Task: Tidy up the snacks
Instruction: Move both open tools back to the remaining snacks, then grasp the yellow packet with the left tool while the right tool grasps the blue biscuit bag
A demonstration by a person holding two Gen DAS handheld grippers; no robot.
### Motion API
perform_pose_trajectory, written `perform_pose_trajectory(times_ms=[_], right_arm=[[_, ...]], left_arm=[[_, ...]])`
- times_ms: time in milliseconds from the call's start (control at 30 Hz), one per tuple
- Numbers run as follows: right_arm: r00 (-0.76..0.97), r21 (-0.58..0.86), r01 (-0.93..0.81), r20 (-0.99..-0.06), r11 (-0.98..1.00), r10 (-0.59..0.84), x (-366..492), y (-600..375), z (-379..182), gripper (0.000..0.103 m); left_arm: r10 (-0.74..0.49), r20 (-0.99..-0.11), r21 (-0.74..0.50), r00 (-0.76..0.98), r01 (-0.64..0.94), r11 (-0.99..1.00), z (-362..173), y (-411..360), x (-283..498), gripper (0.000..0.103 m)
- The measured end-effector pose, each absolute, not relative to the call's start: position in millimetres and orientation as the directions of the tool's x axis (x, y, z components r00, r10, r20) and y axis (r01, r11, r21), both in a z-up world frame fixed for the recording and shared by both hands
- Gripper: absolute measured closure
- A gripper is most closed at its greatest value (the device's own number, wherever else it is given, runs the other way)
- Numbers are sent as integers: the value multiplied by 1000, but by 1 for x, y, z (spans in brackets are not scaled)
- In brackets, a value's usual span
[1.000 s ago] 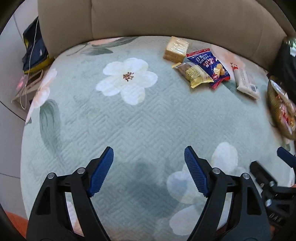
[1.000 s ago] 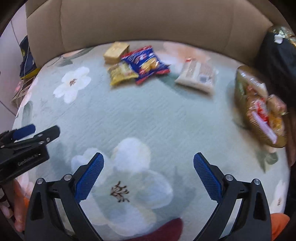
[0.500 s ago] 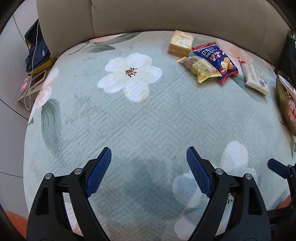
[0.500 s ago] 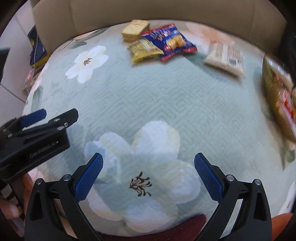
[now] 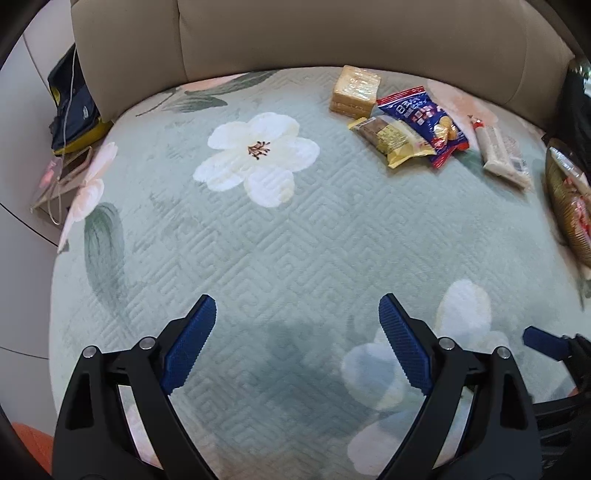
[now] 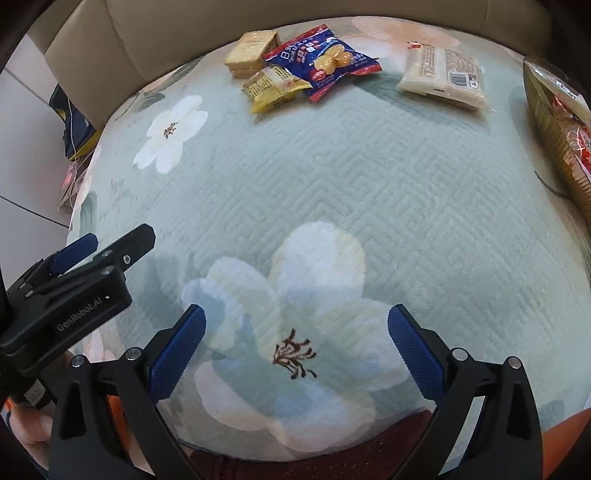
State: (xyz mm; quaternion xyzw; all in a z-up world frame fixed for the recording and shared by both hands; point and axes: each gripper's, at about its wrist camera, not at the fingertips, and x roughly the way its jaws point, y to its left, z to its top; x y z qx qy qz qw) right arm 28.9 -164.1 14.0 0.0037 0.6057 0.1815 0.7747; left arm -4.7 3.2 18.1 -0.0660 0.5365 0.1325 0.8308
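Left tool (image 5: 297,334) wide apart, blue pads (image 5: 190,343) bare, nothing gripped, hovering over the near part of the sofa seat cover (image 5: 295,229). Right tool (image 6: 295,347) likewise spread wide and empty, poised above a large pale-blue printed flower (image 6: 288,354) on the same green quilted cover. Left tool also visible in the right wrist view at far left, seen side-on; right tool's blue tip just showing at the lower right edge of the left wrist view. Both well apart from the snacks. Snacks clustered at the far edge of the seat, near the beige backrest (image 5: 332,33): cracker pack (image 6: 253,50) furthest left, yellow wafer packet (image 6: 275,88) just in front of it, blue-and-red snack bag (image 6: 323,61) overlapping the yellow packet on its right side. White wrapped bar pack (image 6: 443,75) lying flat to the right, apart from that group, barcode up. Gold basket (image 6: 557,125) at the far right edge, partly cropped, red-and-clear wrapped items inside; contents not readable. White printed flower (image 5: 258,157) left of the snack group. Dark blue-and-yellow bag (image 5: 72,107) and a cable off the seat at the left.
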Motion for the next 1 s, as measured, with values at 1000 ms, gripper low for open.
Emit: perform_pose_trajectory(times_ms=[1000], right_arm=[[386,-20,-166,-922,986,46,140,-206,51,28]], left_arm=[[-108,-921,-239,375,-323,916,-37,-2,200,28]])
